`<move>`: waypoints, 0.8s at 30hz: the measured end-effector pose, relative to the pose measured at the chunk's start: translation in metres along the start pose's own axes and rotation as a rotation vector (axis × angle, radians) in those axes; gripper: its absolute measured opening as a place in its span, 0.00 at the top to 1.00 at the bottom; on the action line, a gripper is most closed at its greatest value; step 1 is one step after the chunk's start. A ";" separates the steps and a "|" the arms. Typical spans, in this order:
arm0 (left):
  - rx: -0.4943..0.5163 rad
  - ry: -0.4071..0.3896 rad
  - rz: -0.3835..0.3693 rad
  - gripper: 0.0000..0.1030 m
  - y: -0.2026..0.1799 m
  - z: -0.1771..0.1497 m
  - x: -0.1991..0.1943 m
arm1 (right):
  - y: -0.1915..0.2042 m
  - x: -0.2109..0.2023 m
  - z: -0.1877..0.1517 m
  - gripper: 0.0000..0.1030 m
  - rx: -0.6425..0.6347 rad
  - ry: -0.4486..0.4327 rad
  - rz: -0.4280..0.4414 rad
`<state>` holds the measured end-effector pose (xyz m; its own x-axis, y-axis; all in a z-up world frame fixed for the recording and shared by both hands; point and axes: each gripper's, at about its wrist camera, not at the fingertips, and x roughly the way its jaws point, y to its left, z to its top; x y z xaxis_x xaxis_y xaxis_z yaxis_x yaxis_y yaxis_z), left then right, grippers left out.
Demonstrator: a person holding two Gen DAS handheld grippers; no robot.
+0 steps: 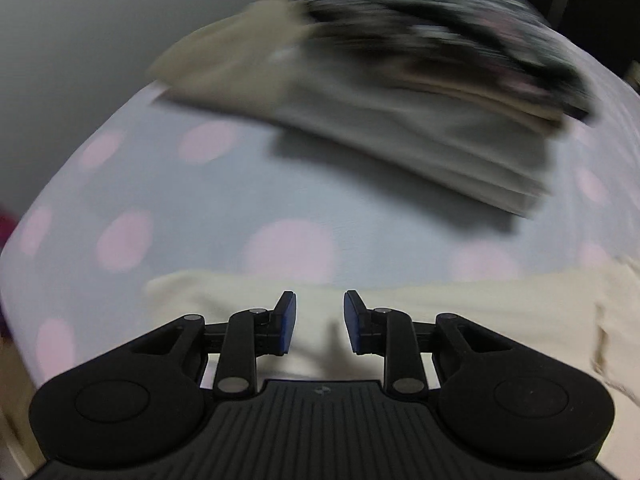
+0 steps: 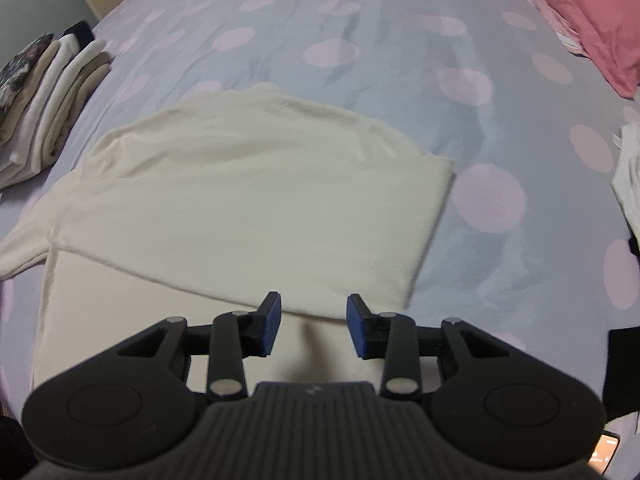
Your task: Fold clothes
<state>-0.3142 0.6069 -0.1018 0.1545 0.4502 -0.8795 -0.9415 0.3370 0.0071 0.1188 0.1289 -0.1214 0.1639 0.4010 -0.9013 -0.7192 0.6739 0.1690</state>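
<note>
A cream shirt (image 2: 248,200) lies on the bed, its far part folded over the near part, with a sleeve sticking out at the left (image 2: 20,252). My right gripper (image 2: 313,326) is open and empty, just above the shirt's near folded edge. In the left wrist view the same cream shirt (image 1: 460,304) lies under my left gripper (image 1: 320,322), which is open and empty over the fabric. That view is blurred.
A stack of folded clothes (image 1: 400,92) sits on the lilac bedsheet with pink dots (image 1: 240,192); it also shows in the right wrist view (image 2: 44,92) at the far left. A pink pillow (image 2: 580,12) lies far right. White and black garments (image 2: 628,184) lie at the right edge.
</note>
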 end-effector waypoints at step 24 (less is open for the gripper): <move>-0.372 0.045 0.103 0.97 0.086 -0.023 0.041 | 0.030 0.018 -0.006 0.55 -0.111 0.035 -0.003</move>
<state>-0.3957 0.6354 -0.1482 0.0478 0.4264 -0.9033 -0.9970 -0.0346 -0.0690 0.0960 0.1524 -0.1353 0.1441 0.3760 -0.9153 -0.7893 0.6015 0.1228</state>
